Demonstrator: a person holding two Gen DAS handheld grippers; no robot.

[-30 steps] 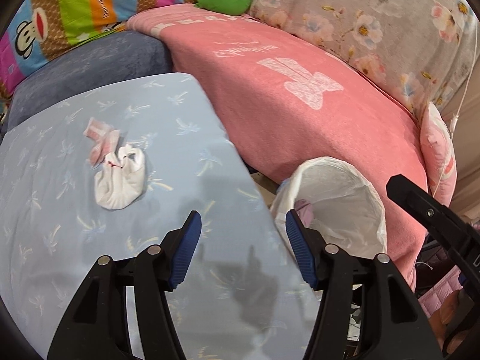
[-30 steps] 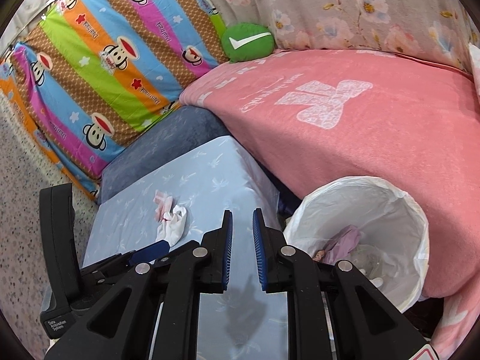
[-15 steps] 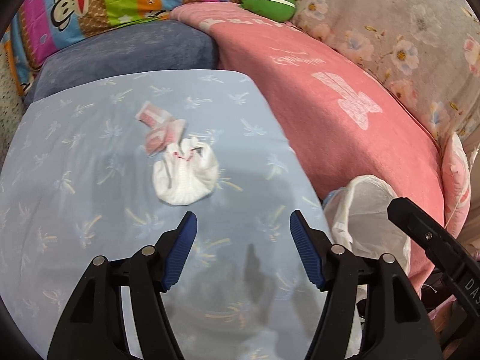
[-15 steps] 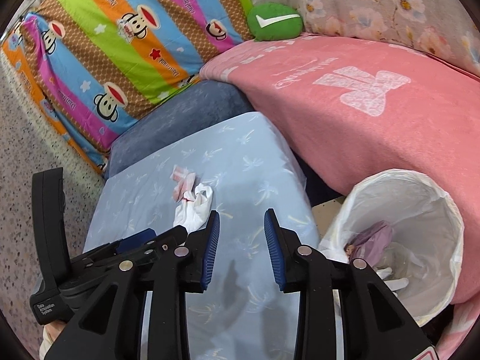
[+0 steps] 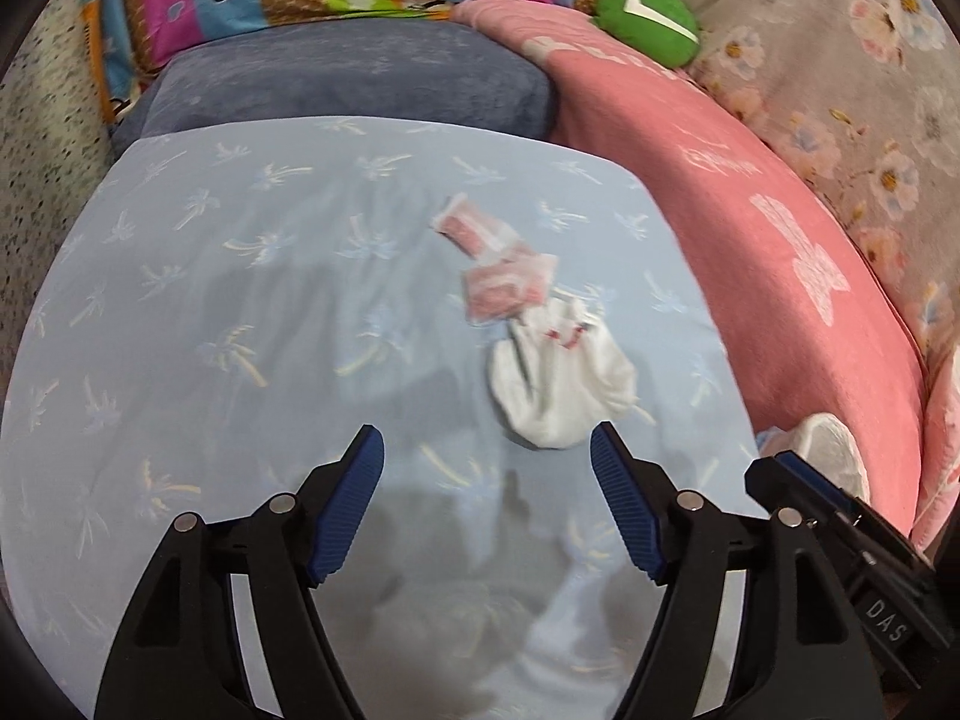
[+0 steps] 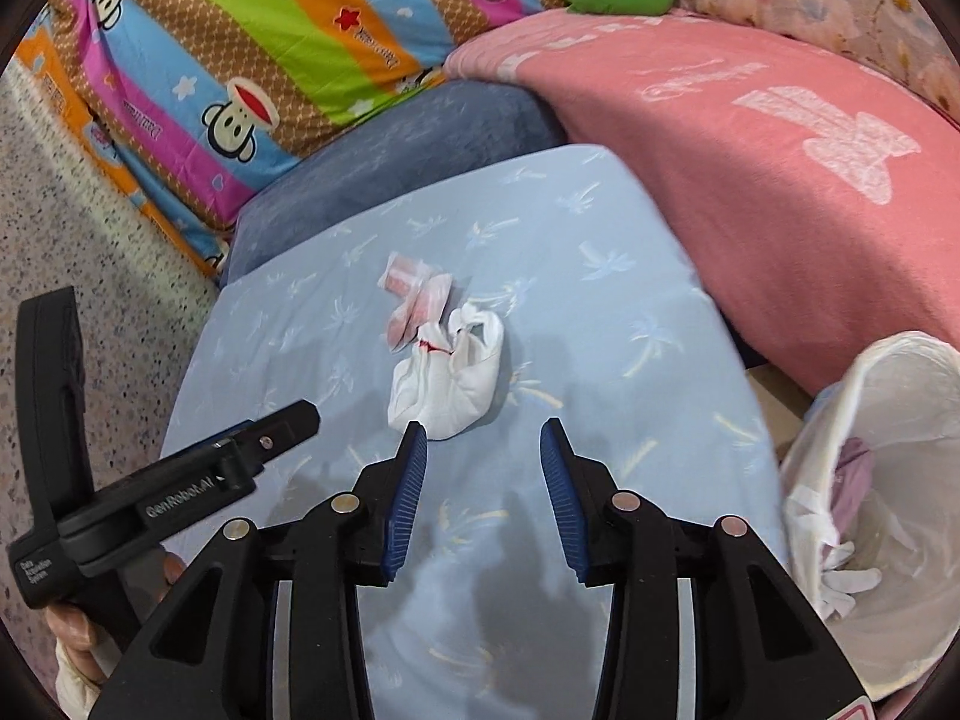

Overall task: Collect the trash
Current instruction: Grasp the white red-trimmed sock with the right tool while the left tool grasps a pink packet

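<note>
Both claws have neared the white wad (image 6: pixel 447 381) – jaws just opening; left claw (image 5: pixel 486 498), right claw (image 6: pixel 483 483) empty.

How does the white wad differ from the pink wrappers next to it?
The white wad is bigger, soft and bunched; the pink wrappers are small, flat and translucent. The wad lies nearer both grippers, the wrappers beyond it. Both lie loose on the blue sheet, touching, neither gripped.

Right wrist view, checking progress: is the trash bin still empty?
No. The white-lined trash bin already holds a purple scrap and white crumpled pieces.
</note>
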